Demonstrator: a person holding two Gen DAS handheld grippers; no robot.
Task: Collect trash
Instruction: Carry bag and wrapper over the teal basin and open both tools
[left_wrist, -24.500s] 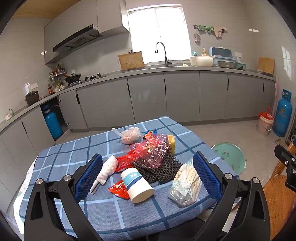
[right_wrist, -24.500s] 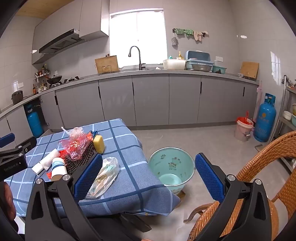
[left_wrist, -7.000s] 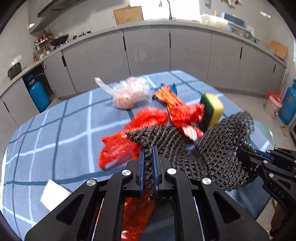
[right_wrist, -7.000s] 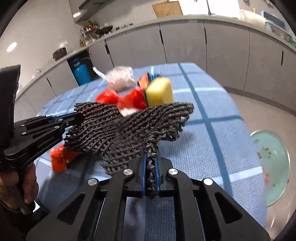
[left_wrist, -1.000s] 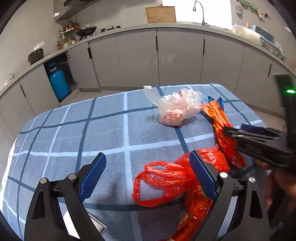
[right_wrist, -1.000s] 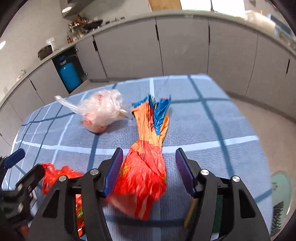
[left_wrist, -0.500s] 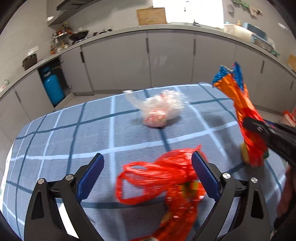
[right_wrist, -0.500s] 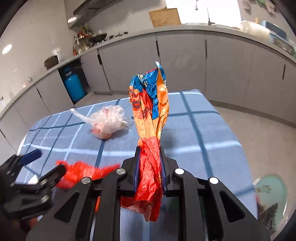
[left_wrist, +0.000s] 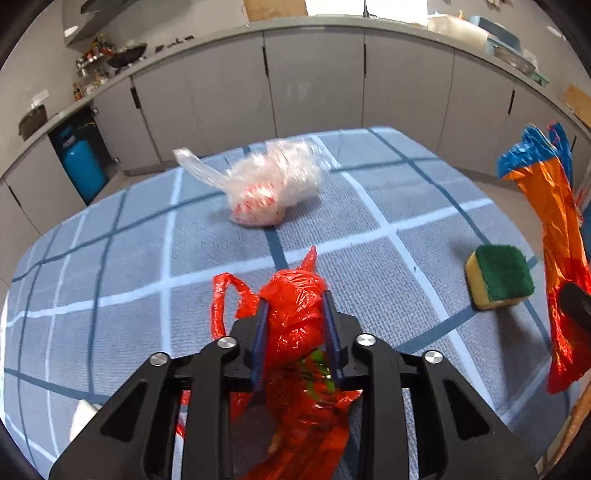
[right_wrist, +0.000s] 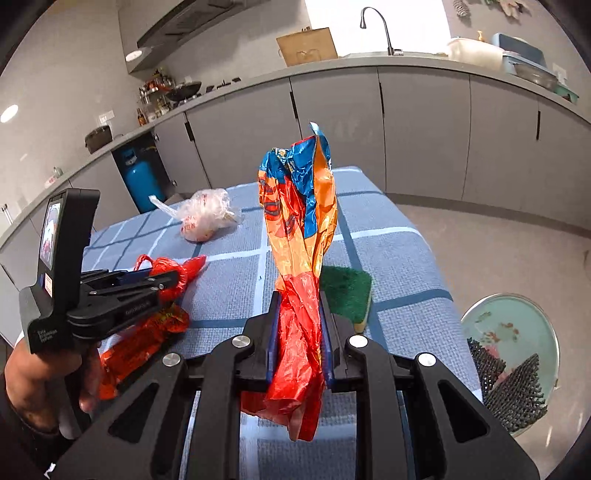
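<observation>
Left gripper (left_wrist: 295, 314) pinches the red bag (left_wrist: 295, 317) just above the worktop (left_wrist: 129, 258). Right gripper (right_wrist: 297, 314) clamps the orange wrapper (right_wrist: 299, 221), standing upright above it. Clear bag (left_wrist: 269, 184) and sponge (left_wrist: 498, 277) lie beyond
</observation>
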